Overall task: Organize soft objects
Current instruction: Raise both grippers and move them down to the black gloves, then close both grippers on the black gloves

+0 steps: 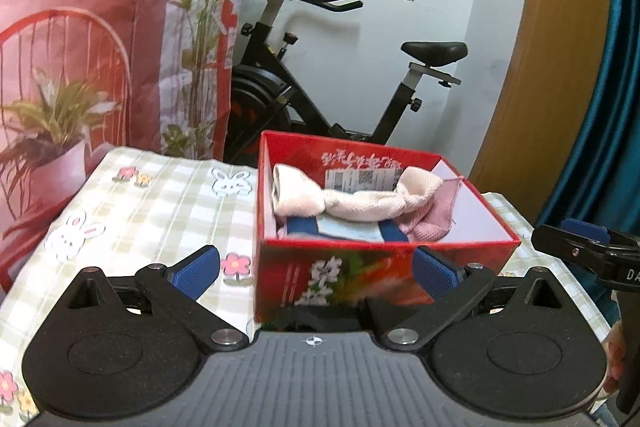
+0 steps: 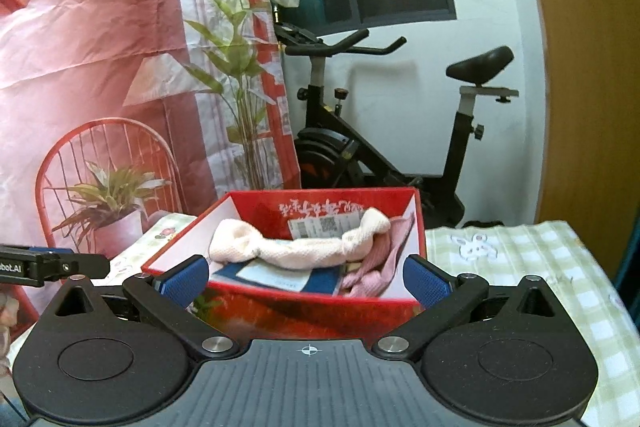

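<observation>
Both tongs — left tongs [image 1: 316,269] and right tongs [image 2: 306,281] — are spread, holding nothing. The red box [image 1: 360,279] near the surface's [image 1: 160,195] far edge holds a cream towel [image 1: 360,207] over a pink cloth [image 1: 436,215].

Left gripper [image 1: 316,269] spread wide at bottom of frame, nothing between its blue pads [image 1: 196,267]. Red box [image 1: 360,275] at center on checked cloth [image 1: 160,195] — cream towel [image 1: 352,201] and pink cloth [image 1: 436,215] inside. Right gripper [image 1: 588,247] at right edge.
</observation>
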The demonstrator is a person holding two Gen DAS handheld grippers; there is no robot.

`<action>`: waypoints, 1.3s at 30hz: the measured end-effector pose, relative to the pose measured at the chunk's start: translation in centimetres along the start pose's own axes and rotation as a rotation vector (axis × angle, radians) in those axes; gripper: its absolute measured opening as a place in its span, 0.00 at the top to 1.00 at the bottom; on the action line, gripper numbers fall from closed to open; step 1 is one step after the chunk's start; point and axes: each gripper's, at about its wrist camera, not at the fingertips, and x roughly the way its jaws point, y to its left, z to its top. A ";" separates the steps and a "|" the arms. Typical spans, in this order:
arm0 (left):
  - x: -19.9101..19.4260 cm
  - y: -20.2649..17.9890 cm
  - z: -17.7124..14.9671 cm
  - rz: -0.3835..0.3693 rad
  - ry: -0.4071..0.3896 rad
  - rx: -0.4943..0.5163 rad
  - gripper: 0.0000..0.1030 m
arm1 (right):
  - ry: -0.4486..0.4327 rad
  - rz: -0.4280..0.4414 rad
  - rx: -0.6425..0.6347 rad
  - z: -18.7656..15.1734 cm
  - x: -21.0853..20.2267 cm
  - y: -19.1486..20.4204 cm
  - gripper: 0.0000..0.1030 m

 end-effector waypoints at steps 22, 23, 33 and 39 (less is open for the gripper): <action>1.6 0.8 -5.8 -0.025 0.139 -0.061 0.13 | 0.148 -0.058 0.012 -8.3 0.2 -0.5 0.01; 1.8 0.8 -5.9 -0.029 0.146 -0.064 0.15 | 0.153 -0.057 0.011 -8.3 0.4 -0.6 0.03; 4.0 -0.4 -4.9 -0.085 0.179 -0.052 0.36 | 0.219 -0.044 0.011 -9.1 1.5 -0.9 0.21; 7.1 -2.7 -4.2 -0.161 0.216 -0.030 0.36 | 0.236 -0.033 -0.001 -9.3 1.7 -0.7 0.27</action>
